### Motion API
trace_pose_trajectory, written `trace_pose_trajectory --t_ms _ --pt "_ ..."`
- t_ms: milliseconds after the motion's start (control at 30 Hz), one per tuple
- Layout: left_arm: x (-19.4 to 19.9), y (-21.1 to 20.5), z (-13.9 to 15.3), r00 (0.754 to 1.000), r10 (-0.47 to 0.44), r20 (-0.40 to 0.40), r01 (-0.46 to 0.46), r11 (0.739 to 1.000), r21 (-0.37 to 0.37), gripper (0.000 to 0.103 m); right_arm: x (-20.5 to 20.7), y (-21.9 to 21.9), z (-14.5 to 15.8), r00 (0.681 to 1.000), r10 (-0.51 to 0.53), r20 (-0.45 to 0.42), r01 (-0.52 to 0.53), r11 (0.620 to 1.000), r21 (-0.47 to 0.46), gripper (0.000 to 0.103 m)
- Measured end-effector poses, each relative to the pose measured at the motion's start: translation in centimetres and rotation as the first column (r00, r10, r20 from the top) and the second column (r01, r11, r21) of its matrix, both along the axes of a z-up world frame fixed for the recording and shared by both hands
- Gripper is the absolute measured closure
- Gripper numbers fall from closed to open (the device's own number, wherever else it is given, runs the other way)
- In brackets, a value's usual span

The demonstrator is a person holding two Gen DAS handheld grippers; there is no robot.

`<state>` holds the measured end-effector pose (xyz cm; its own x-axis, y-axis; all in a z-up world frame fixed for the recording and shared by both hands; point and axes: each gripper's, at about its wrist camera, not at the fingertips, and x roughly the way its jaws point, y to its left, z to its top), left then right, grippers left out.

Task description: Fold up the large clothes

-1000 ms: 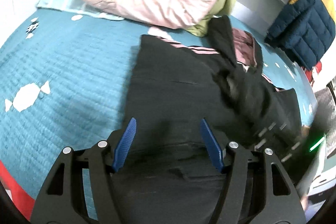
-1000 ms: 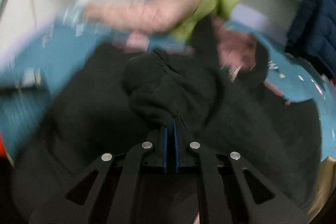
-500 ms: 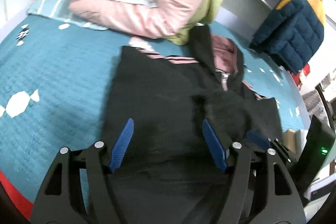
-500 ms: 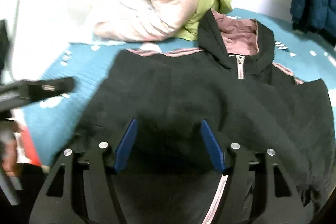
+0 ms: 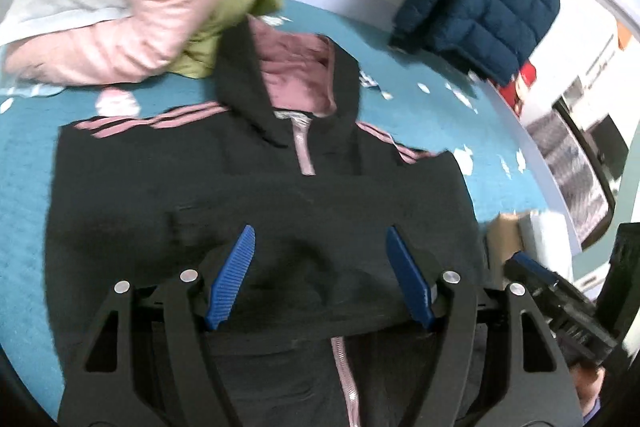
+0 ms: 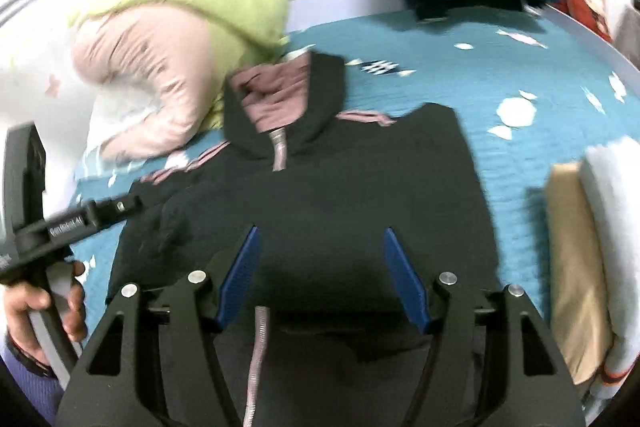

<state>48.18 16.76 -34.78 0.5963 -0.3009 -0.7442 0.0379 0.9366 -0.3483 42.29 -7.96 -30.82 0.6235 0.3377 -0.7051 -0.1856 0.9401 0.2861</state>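
Left wrist view: black hoodie (image 5: 260, 195) flat on teal bedspread (image 5: 24, 187).

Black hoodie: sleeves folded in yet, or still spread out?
Folded in. The black hoodie lies as a compact rectangle on the teal bedspread, sleeves crossing the chest over the pink zipper. Hood still extended.
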Motion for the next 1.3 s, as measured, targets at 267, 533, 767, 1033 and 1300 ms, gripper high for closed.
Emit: trace_pose_trajectory --t_ms 267,533,767,1033,1300 --pt "3.9 -0.9 -9.7 0.967 0.041 -0.253 0.010 0.981 0.195 0.046 0.4 -5.5 -3.8 0.994 -0.062 -0.085 0.070 0.993 0.092 0.042" --pt "3.4 2.6 -11.0 0.973 0.043 -0.228 -0.022 0.995 0.093 0.067 8.9 -6.8 -6.0 0.988 -0.038 -0.148 0.054 0.994 0.100 0.042" --pt "3.7 1.8 -8.4 0.971 -0.102 -0.217 0.104 0.995 -0.002 0.026 11.8 -5.9 -9.5 0.951 -0.030 -0.308 0.032 1.000 0.000 0.040" --pt "9.1 2.8 -1.7 0.985 -0.157 -0.068 0.155 0.988 -0.026 0.017 15.9 -3.2 -3.5 0.978 0.070 -0.197 -0.051 0.994 0.098 0.040" --pt "23.0 5.2 -2.8 0.993 0.071 -0.098 -0.050 0.977 0.207 0.017 28.7 2.1 -5.0 0.974 0.037 -0.222 -0.026 0.998 0.049 0.030"
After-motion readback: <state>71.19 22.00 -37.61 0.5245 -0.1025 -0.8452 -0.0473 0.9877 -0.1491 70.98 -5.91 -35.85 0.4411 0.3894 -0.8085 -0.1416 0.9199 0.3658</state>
